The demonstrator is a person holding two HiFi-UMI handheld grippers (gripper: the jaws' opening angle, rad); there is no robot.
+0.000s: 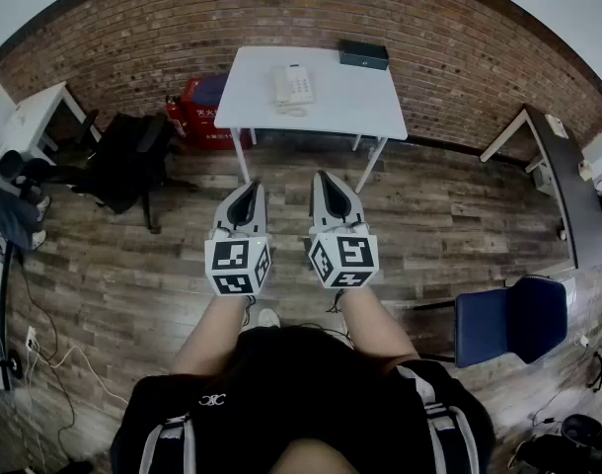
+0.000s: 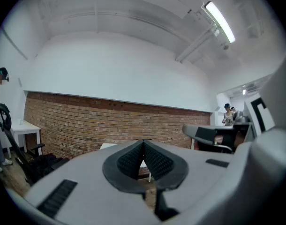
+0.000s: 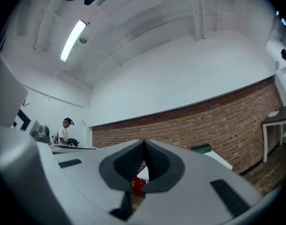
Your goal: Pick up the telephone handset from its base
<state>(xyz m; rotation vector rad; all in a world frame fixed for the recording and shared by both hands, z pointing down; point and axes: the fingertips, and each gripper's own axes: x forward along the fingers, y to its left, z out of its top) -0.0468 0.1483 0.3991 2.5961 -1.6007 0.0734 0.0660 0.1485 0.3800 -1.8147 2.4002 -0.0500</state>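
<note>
Left gripper and right gripper are held closed, empty; at twelve o'clock the telephone handset is judged light, rigid, slick, best gripped mid-shaft.

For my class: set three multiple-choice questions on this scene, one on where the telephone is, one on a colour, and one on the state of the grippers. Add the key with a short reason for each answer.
1. Where is the telephone?
A. On a shelf
B. On the white table
C. On a windowsill

2. What colour is the chair at the right of the head view?
A. Blue
B. Yellow
C. Green

3. How are the left gripper and the right gripper set?
A. Both wide open
B. One shut on the handset
C. Both shut, holding nothing

Key:
1 B: the head view shows the telephone on the tabletop by the brick wall.
2 A: its seat and back are plainly blue.
3 C: in each gripper view the pads meet with nothing between them.
</note>
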